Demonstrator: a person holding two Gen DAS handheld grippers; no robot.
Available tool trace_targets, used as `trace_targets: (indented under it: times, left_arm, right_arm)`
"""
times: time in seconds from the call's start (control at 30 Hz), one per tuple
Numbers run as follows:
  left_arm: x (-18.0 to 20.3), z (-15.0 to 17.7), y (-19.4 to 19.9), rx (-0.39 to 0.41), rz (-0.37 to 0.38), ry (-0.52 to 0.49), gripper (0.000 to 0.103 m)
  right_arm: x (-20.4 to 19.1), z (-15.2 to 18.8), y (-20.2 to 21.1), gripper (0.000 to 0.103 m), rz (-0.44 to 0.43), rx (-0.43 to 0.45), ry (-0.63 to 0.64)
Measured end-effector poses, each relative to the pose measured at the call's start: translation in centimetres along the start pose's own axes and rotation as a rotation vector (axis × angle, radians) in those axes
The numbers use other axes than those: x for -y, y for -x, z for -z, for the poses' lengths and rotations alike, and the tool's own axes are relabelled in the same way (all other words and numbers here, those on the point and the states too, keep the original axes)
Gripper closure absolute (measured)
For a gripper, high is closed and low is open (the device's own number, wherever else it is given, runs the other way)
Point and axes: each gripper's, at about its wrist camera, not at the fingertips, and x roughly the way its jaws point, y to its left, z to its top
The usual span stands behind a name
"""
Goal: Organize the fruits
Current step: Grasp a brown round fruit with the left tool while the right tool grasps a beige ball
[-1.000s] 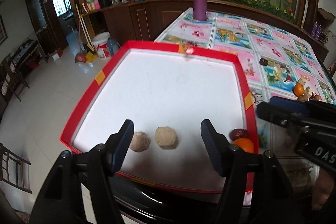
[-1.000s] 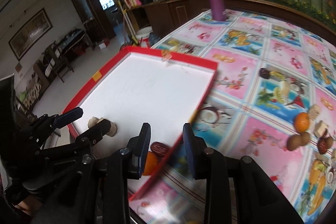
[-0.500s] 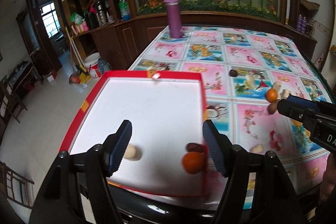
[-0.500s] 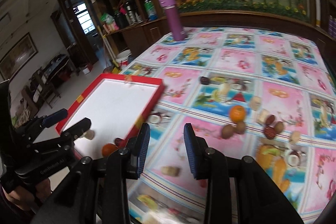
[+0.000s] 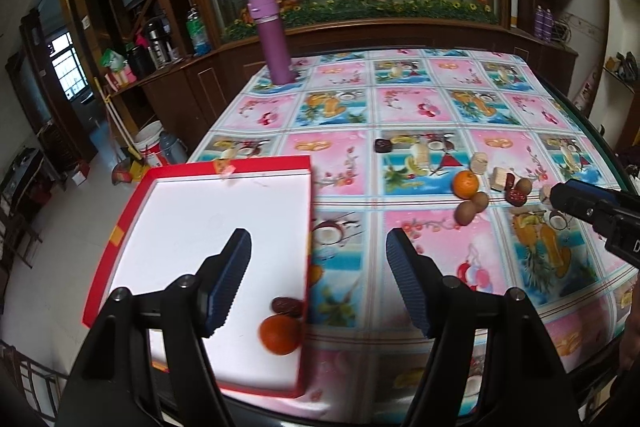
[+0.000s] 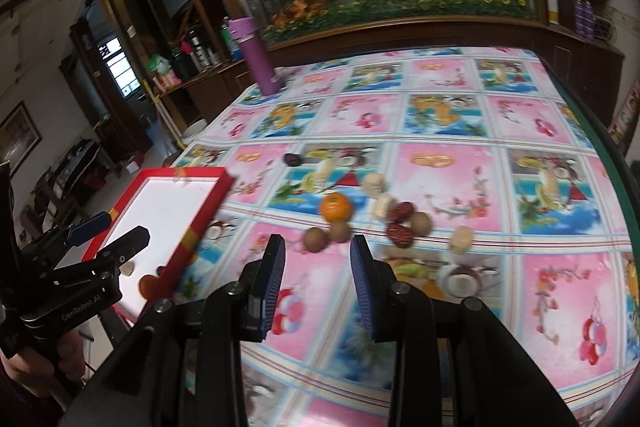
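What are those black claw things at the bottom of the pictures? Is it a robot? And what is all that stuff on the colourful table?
No robot here: a person holds one grabbing tool in each hand. Each tool carries a camera looking out along its two fingers. One picture comes from the left gripper, the other from the right gripper. Both are open and hold nothing. On the table with its picture cloth lies a red tray, with an orange and a red date inside. More fruit waits loose on the cloth: another orange, brown kiwis and dates. A purple bottle stands at the back.
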Motion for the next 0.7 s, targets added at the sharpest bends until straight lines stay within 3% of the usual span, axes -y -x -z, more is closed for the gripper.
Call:
trace_targets:
  times: [0.3, 0.53, 0.7]
  left_arm:
    - [2.9, -0.9, -2.3, -0.035, 0.035, -0.044, 0.032]
    - [5.5, -0.1, -6.6, -0.146, 0.119, -0.072, 0.032]
    - [6.2, -0.3, -8.4, -0.184, 0.158, -0.060, 0.032]
  right_arm:
    - [4.3, -0.1, 0.0, 0.070, 0.067, -0.011, -0.045]
    - [7.7, 0.5, -2.4, 0.070, 0.137, -0.097, -0.067]
    - [7.6, 0.3, -4.5, 0.070, 0.137, -0.145, -0.055]
